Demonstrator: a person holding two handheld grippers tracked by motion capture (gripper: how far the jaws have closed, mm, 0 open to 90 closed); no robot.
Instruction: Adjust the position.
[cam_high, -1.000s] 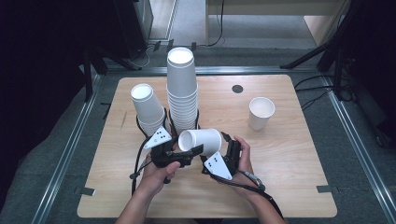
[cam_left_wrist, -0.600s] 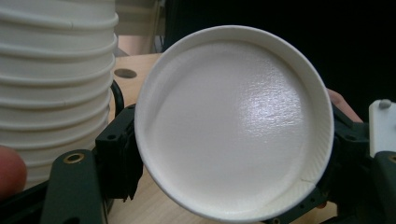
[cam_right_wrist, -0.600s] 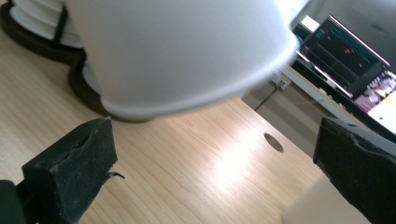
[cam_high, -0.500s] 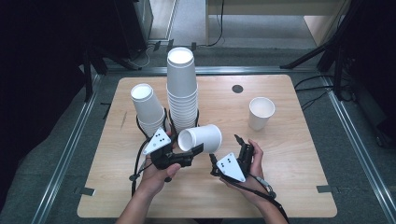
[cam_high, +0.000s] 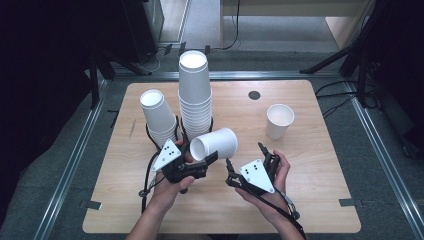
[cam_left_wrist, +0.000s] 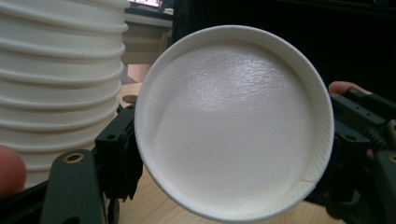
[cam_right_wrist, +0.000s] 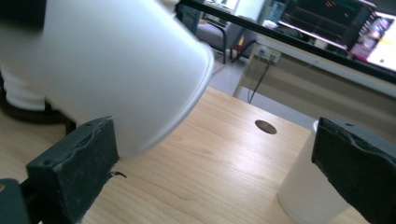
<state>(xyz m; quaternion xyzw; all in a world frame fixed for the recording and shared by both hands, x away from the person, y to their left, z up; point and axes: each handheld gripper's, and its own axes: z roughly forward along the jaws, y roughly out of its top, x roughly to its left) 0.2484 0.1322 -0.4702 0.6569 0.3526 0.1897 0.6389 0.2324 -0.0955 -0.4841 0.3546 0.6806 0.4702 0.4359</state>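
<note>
A white paper cup lies on its side in the air above the table's front middle. My left gripper is shut on its base end. In the left gripper view the cup's round base faces the camera, with a black jaw on each side of it. My right gripper hovers a little to the right of the cup, apart from it and open. Its jaws have just been closing slightly with nothing between them. In the right gripper view the cup hangs at upper left, its mouth rim past the left jaw.
A tall stack of upturned cups and a shorter stack stand just behind the left gripper. A single upright cup stands at the right. A dark round hole sits in the wooden table. A metal frame borders the table.
My right gripper has drawn away from the cup, to the right and upward. The left gripper and the cup have stayed where they were.
</note>
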